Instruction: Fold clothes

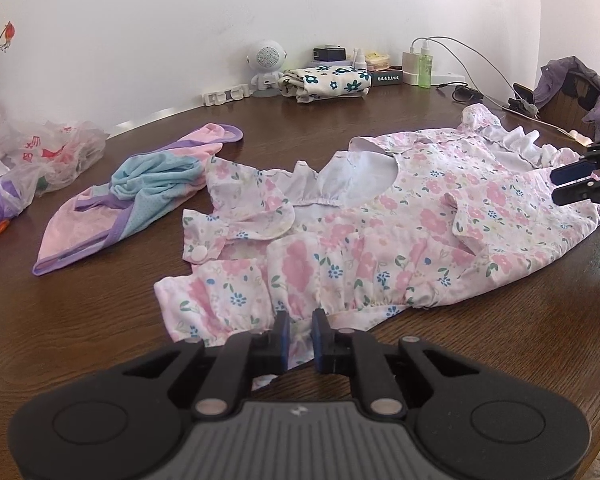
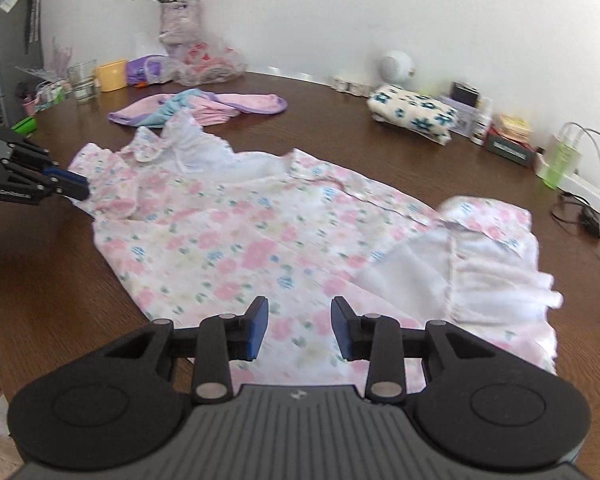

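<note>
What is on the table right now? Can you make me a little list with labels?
surface: brown wooden table
main garment: pink floral dress, spread out, partly rumpled
left gripper: at the dress's sleeve edge, jaws narrowly apart with cloth between them
right gripper: open over the dress's skirt end
other clothes: pink, purple and blue garment, unfolded
already folded: white cloth with blue flowers, near the wall
background: white round speaker toy, green bottle, vase of flowers
</note>
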Available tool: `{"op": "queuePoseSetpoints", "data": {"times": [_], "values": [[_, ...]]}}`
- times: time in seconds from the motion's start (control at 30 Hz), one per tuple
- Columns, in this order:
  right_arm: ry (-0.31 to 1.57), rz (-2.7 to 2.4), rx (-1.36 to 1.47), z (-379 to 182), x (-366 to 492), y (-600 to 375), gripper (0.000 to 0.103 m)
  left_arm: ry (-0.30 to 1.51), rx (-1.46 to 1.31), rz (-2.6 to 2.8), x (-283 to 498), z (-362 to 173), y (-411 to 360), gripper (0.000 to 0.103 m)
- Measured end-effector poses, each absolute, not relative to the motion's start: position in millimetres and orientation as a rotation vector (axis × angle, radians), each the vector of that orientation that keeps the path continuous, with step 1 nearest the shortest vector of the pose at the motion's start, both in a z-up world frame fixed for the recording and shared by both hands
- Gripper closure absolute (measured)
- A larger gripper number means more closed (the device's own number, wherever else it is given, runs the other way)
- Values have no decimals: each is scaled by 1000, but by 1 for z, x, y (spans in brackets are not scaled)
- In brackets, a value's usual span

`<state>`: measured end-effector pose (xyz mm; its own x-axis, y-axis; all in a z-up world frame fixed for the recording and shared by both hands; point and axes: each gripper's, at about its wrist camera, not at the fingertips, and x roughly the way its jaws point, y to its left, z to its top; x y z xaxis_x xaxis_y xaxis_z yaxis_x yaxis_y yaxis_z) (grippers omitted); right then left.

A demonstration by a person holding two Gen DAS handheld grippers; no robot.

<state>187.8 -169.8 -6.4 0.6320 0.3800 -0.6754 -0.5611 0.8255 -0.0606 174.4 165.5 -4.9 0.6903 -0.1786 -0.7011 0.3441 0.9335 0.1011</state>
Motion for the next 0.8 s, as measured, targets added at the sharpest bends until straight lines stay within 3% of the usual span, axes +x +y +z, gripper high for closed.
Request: {"op": "queuePoseSetpoints", "data": {"times": [0.33,0.8], "values": [[748,463,-299,-27,181,-237,67,837,294,-258,164,3,151,95],[798,522,-262,-25,148,-252,68,864,260,-189,130,8,154,95]]}}
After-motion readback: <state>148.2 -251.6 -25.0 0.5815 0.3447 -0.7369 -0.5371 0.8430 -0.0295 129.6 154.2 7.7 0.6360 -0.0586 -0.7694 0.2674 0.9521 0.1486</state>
